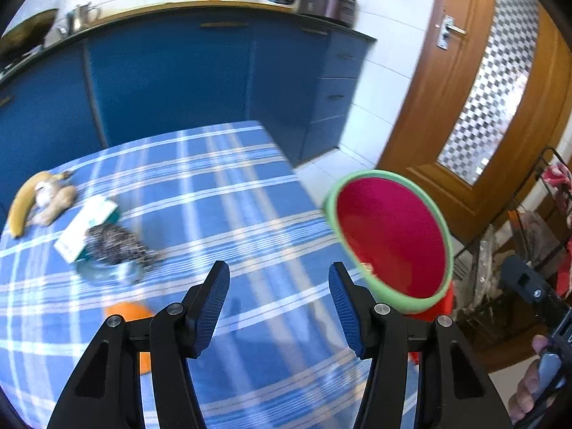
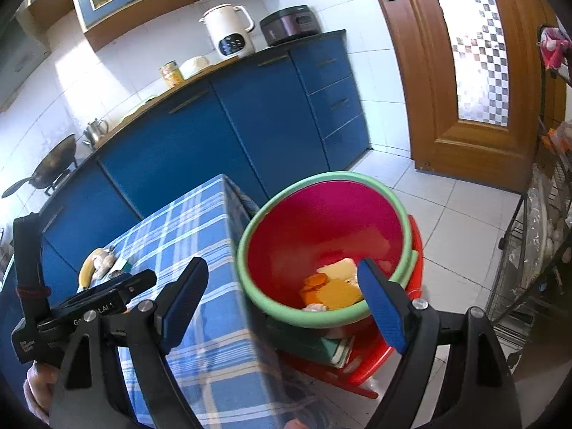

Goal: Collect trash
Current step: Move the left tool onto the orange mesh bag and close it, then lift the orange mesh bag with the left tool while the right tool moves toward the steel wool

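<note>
Trash lies at the far left of the blue plaid table (image 1: 221, 193): a banana peel (image 1: 19, 207), a brownish lump (image 1: 57, 202), a white and teal box (image 1: 87, 223), a dark speckled wrapper (image 1: 118, 243) and clear plastic (image 1: 107, 273). An orange piece (image 1: 130, 312) shows partly behind a finger. My left gripper (image 1: 279, 286) hovers open and empty over the cloth. A red basin with a green rim (image 2: 321, 221) stands beside the table's right edge. Yellow and orange scraps (image 2: 332, 286) lie in it. My right gripper (image 2: 282, 286) is wide open in front of the basin, holding nothing.
Blue cabinets (image 2: 214, 136) carry a white kettle (image 2: 228, 32) and a dark cooker (image 2: 289, 23). A wooden door (image 2: 464, 71) is at the right, a wire rack (image 2: 536, 250) beside it. A red stool (image 2: 375, 361) and a green box sit under the basin. A hand (image 2: 39, 382) grips the left tool.
</note>
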Tool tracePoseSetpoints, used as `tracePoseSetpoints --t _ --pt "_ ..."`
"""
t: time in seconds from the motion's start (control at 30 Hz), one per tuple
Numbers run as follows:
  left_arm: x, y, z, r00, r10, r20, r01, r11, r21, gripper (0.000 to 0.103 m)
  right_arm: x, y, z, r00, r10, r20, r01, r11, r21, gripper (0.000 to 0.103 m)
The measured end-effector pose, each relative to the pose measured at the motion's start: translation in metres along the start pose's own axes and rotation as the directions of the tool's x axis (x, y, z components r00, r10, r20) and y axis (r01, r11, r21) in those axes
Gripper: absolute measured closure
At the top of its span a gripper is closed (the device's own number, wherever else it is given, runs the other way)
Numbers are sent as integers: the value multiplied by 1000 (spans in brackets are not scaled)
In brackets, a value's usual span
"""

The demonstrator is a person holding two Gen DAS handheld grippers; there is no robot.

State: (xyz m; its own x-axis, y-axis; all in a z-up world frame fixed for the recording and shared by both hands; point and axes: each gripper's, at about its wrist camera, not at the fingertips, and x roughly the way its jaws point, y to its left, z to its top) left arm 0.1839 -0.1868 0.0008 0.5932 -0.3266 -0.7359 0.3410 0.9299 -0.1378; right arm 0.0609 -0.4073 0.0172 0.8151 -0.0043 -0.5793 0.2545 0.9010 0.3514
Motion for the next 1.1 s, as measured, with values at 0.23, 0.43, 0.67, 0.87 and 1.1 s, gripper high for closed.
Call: tracePoseSetpoints --t 0.23,0.43,0.67,0.87,1.1 --pt "-18 40 -15 997 80 -5 -80 995 -60 44 -3 19 -7 999 41 -10 -41 999 -13 18" --pt "-19 62 -32 993 111 -31 -114 989 -99 44 -5 34 -14 998 52 -29 -53 998 -36 18" --pt "-13 85 -47 989 132 -64 -140 980 -141 44 -3 47 -22 997 59 -49 -62 997 -56 18" --pt "-5 96 -54 981 181 -65 -188 973 -136 44 2 56 -27 996 63 -68 -68 995 -71 18" --pt "5 99 -60 982 177 -68 -185 974 -134 44 6 63 -29 994 67 -83 -74 993 -87 18"
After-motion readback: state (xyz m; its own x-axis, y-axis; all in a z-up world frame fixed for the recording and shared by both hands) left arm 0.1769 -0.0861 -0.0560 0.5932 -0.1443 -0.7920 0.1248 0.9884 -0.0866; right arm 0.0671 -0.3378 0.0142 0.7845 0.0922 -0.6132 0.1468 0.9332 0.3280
